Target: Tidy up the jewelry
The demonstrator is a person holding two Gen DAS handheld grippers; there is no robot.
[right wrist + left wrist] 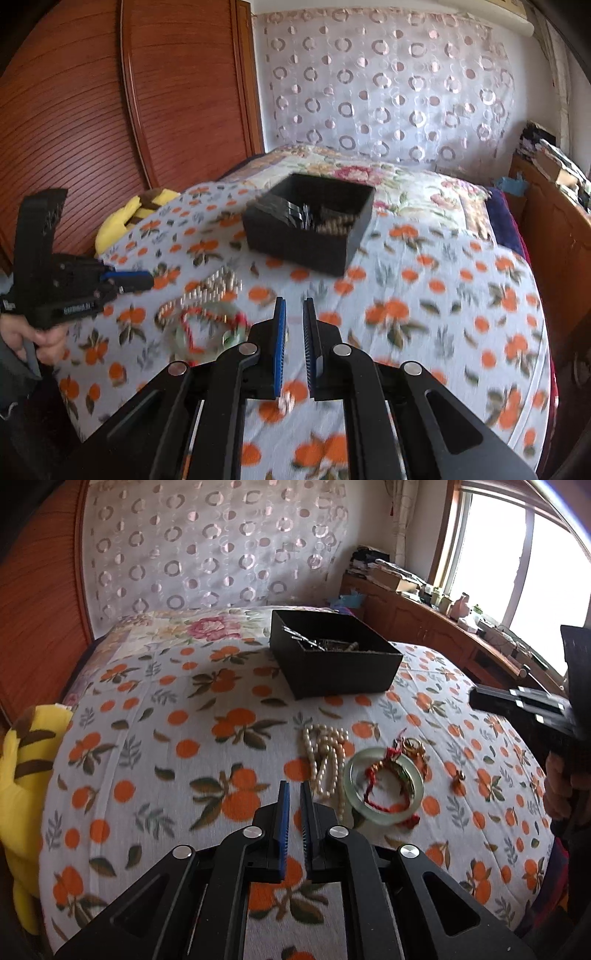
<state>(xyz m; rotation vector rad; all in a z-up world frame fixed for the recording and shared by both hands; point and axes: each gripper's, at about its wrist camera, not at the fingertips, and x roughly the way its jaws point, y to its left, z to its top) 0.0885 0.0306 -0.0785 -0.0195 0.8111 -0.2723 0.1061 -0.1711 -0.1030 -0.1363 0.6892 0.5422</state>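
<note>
A black box (334,657) holding jewelry was seen on the orange-patterned bedspread (166,760). Nearer the camera, a pearl necklace (325,762) was laid just beside a pale green bangle (384,786), across which a red cord bracelet (384,775) was draped. The left gripper (294,794) was held above the bedspread, its jaws slightly parted and nothing between them. The right gripper (517,705) was seen at the right edge.
</note>
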